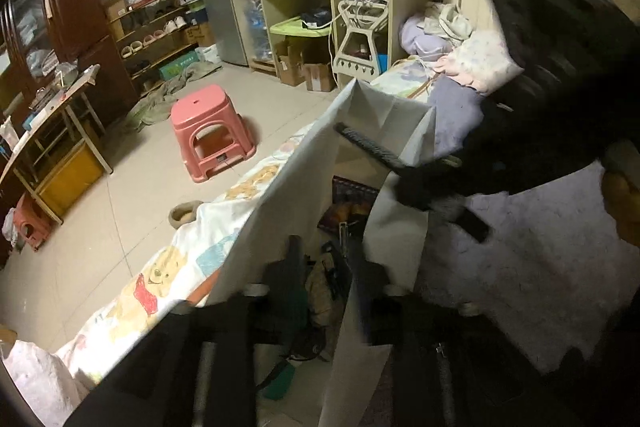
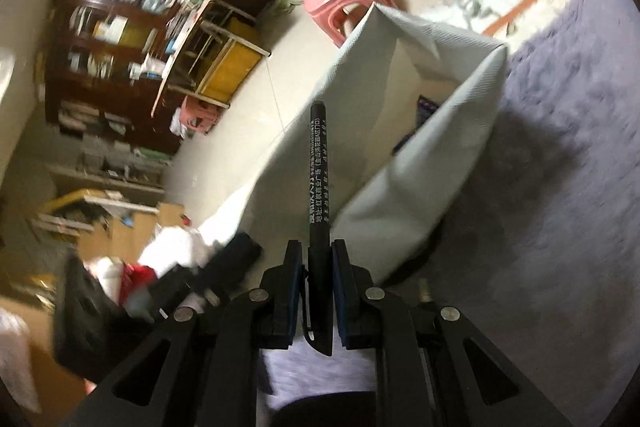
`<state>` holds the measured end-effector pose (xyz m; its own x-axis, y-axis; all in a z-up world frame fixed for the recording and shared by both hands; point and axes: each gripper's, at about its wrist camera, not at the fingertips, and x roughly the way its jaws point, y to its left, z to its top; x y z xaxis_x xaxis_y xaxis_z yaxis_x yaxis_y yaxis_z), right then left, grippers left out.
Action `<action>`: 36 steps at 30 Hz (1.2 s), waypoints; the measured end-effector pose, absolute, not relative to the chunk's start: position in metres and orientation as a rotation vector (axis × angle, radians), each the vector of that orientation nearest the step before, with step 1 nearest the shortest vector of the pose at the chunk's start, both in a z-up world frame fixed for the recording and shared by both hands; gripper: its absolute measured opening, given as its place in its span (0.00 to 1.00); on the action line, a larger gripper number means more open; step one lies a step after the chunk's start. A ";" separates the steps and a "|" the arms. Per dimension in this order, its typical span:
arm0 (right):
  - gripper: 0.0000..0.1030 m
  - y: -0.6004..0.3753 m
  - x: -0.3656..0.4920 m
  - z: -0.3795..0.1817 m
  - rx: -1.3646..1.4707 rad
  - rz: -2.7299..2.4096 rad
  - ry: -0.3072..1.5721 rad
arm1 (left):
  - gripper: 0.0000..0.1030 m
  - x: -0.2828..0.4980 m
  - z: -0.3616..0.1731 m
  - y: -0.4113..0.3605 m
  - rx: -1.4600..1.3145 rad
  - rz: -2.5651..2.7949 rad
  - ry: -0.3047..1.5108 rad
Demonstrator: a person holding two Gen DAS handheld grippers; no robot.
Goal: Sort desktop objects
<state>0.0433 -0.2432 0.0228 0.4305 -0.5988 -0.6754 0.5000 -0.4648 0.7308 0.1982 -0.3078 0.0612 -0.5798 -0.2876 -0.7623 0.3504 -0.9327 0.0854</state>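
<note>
A cluttered bedroom, purple bedspread (image 2: 560, 155) underneath. The right gripper (image 2: 316, 291) has its fingers pinching a black pen (image 2: 318, 179), aimed at the white bag (image 2: 420, 163). The left gripper (image 1: 320, 287) hangs spread over the bag's opening. The floppy rim may deflect the pen onto the bed.

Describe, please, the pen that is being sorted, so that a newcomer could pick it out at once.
Find the purple blanket on the bed, then the white fabric bin standing on it. In front of the bin, the right gripper clamps a slim black pen, the only thing here with white print along its barrel.
</note>
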 end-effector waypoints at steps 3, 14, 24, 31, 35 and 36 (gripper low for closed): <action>0.13 -0.257 0.037 0.012 1.711 -1.259 -0.148 | 0.63 0.204 0.063 -0.311 1.150 -2.515 0.128; 0.23 -0.277 0.044 0.010 1.733 -1.299 -0.128 | 0.66 0.215 0.068 -0.323 1.121 -2.538 0.185; 0.23 -0.253 0.062 0.037 1.572 -1.425 0.058 | 0.66 0.211 0.076 -0.314 1.099 -2.566 0.187; 0.74 -0.204 0.065 0.057 1.288 -1.596 0.222 | 0.77 0.196 0.079 -0.287 1.102 -2.636 0.211; 0.74 -0.173 0.064 0.055 1.164 -1.599 0.248 | 0.81 0.182 0.070 -0.261 1.173 -2.670 0.157; 0.74 -0.165 0.061 0.049 1.177 -1.562 0.234 | 0.81 0.179 0.067 -0.254 1.194 -2.681 0.146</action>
<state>0.0608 -0.1655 0.0487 0.1075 -0.6322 -0.7673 0.8292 -0.3688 0.4201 0.1792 -0.2540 0.0671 -0.6529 -0.1439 -0.7436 0.2239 -0.9746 -0.0079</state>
